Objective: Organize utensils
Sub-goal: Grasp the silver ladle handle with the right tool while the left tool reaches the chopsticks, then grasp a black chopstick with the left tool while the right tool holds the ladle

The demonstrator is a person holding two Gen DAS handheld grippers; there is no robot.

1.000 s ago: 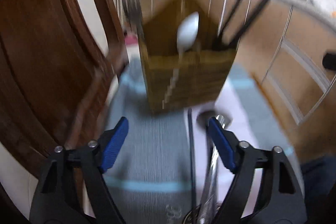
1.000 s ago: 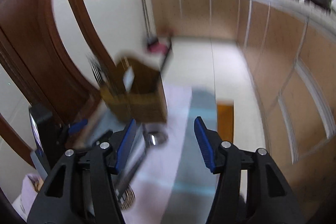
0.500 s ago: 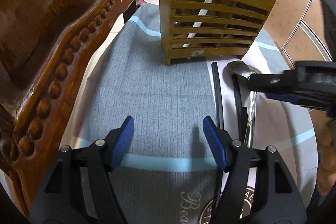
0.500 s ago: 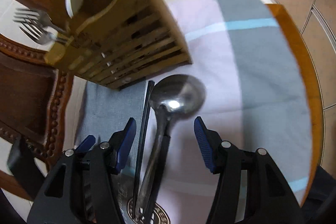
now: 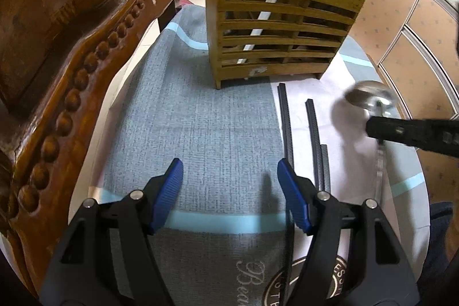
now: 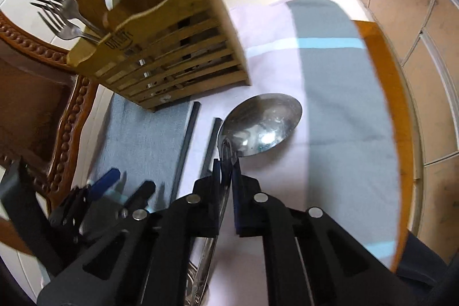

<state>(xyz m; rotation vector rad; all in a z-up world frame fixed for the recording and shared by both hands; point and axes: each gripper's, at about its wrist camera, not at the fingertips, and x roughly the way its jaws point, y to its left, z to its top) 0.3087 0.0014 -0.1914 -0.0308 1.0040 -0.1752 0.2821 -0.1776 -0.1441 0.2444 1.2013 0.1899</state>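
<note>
Spoon — shiny steel, rounded bowl.

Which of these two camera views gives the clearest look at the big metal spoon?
The right wrist view: the metal spoon fills the middle, bowl sharp, neck between the closing right gripper pads. The left wrist view shows the spoon only small and blurred at its right edge.

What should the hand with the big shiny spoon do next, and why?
Probably lift it. The right gripper is closing on the neck of the metal spoon, with the handle between its pads, so a small lift off the tablecloth seems next, toward the wooden holder, where the forks already stand. The left gripper is open, holding nothing.
</note>
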